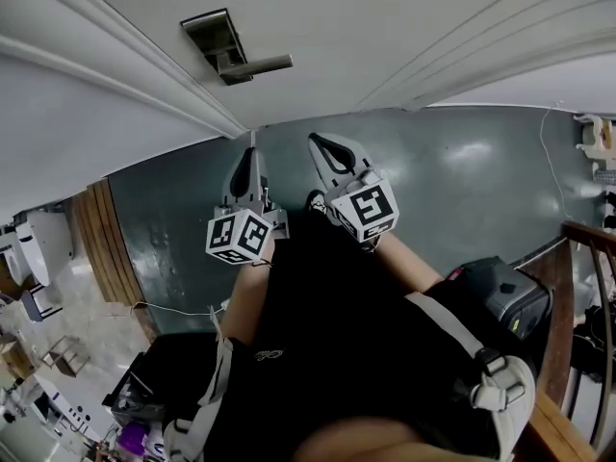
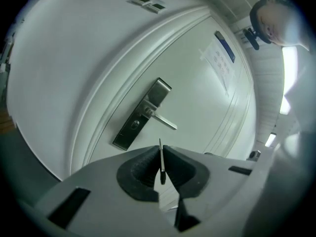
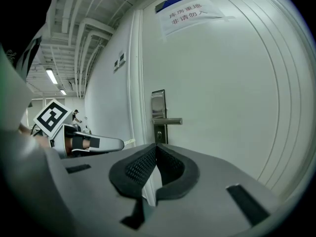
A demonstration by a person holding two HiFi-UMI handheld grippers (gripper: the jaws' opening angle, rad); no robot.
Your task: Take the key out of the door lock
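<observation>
The white door (image 2: pixel 98 58) fills both gripper views, a paper notice (image 3: pixel 190 11) high on it. Below the person lies dark green floor (image 1: pixel 462 191). The steel lock plate (image 2: pixel 140 115) with its lever (image 2: pixel 165 121) sits by the door's edge, next to the frame. Both grippers hang well apart from the door. The left gripper (image 2: pixel 161 149) has its jaws pinched narrowly on the key (image 2: pixel 161 162), seen edge-on as a thin blade between the pads, clear of the lock. The right gripper (image 3: pixel 156 149) has its jaws pressed together, holding nothing.
</observation>
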